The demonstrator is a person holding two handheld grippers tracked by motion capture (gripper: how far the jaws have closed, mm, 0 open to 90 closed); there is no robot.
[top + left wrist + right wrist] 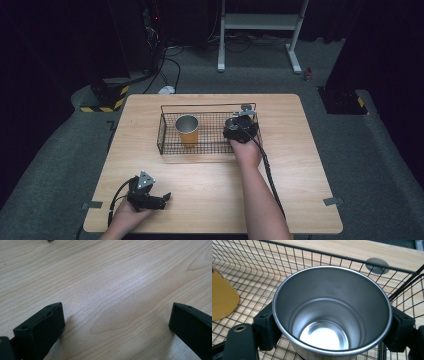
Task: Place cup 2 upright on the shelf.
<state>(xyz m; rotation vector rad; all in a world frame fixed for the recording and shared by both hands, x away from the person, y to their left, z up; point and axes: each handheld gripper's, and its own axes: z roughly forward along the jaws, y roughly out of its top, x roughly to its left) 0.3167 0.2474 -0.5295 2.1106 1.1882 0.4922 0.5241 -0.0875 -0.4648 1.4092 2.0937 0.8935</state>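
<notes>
Right gripper view shows the right gripper (332, 322) clamped on a steel cup (332, 312) inside the basket (167, 135) beside the yellow cup (187, 131), placement judged nearly done, release outstanding; left gripper (116, 322) rests open on the table (112, 277).

Dark lab, black curtains (60, 40), cables (170, 65) (floor), taped stand (105, 97)
</notes>
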